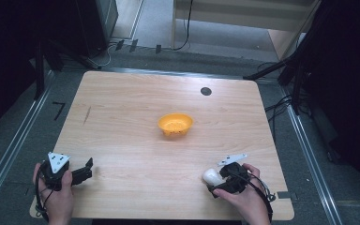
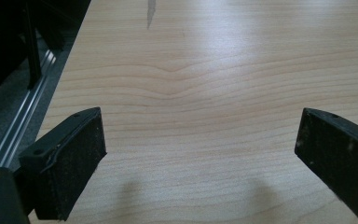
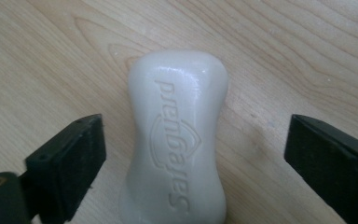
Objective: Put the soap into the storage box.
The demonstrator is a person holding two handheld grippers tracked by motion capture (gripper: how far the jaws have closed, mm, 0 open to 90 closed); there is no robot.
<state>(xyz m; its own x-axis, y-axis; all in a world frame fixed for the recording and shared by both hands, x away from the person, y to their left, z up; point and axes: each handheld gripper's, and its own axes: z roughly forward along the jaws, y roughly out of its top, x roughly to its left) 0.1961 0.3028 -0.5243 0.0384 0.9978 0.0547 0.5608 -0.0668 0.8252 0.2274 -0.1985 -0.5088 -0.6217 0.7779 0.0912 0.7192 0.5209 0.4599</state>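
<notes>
**Soap bar framed by open fingers on wooden surface**

A white soap bar (image 3: 177, 140), embossed with the word "Safeguard", is seen lying flat on the pale wooden surface (image 1: 136, 112) near its front right edge. The right gripper (image 1: 214, 182) is held low over it, its 2 black fingers (image 3: 70, 163) set wide on either side of the bar, a clear gap left on each side; nothing is gripped. At the front left corner, the left gripper (image 1: 90, 168) is held just above bare wood, its fingers (image 2: 70, 158) spread wide and empty. An orange bowl (image 1: 175, 124) is seen at the middle of the surface, well apart from both grippers.
</notes>
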